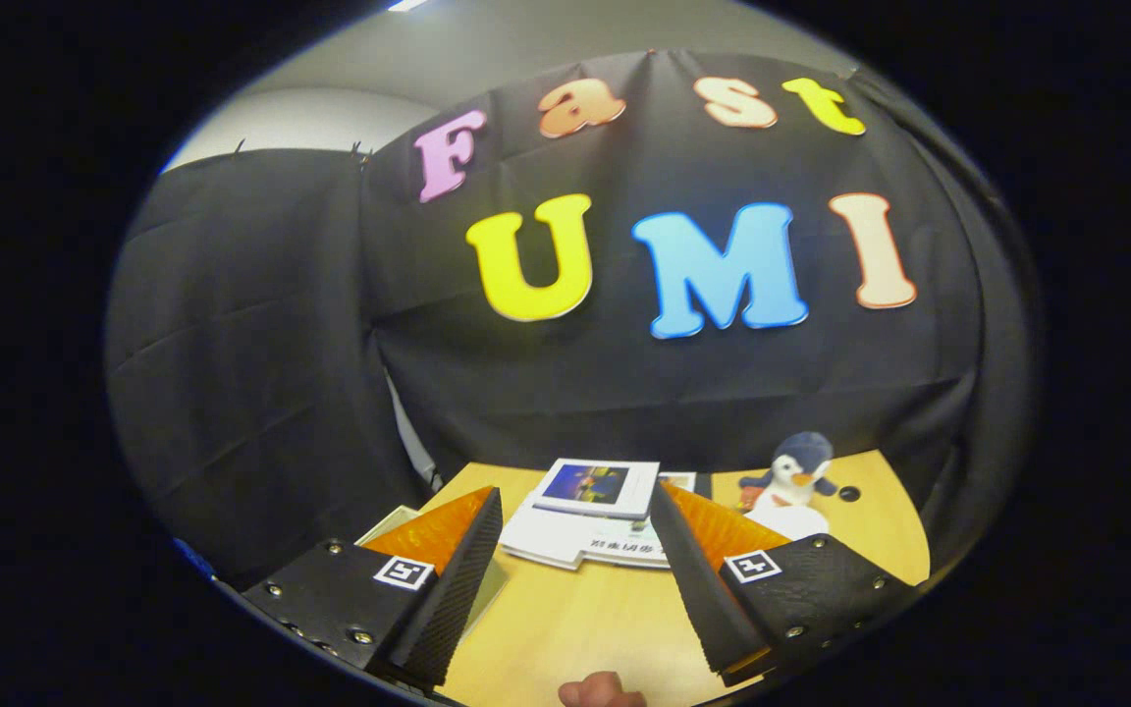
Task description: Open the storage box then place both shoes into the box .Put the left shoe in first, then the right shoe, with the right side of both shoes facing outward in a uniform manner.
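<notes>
A: From the camera on the gripper (575, 520), what are the fingers (457, 560) doing?

B: They stand spread wide apart, nothing between them but bare wooden table (575, 619).

A: And just ahead of them?

B: A stack of booklets (590, 516) lies on the table between the fingertips and a little beyond, the top one with a dark picture on its cover. A toy penguin (793, 476) sits past the right finger, close to the black cloth wall (261, 373).

A: The storage box and the shoes?

B: I cannot make them out. A pale flat edge (391, 522) peeks from behind the left finger; what it belongs to I cannot tell. A fingertip (600, 692) of the person shows low between the fingers.
</notes>
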Available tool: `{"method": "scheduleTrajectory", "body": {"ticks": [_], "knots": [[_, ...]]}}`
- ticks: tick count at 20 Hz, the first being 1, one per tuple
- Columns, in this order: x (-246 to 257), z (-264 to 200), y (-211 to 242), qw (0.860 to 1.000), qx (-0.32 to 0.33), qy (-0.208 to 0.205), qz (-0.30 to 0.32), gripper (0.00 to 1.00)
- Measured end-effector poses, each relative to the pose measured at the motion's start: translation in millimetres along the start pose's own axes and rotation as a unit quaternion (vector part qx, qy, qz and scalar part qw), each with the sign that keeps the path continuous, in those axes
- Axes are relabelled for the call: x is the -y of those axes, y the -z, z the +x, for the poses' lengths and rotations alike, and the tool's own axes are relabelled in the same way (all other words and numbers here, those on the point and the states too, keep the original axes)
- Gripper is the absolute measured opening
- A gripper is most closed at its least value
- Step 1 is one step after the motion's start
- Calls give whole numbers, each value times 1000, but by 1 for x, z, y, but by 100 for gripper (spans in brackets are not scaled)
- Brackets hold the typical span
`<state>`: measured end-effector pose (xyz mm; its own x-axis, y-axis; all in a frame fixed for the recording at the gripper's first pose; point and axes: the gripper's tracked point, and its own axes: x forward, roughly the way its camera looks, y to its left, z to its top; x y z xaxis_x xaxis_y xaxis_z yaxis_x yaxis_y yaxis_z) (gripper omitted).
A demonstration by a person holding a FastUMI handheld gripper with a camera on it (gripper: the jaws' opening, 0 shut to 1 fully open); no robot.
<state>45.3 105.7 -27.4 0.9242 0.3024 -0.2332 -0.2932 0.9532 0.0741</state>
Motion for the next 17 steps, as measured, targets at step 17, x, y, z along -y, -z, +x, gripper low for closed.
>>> {"method": "scheduleTrajectory", "body": {"ticks": [17], "knots": [[142, -38, -26, 986, 139, 85, -37, 92]]}}
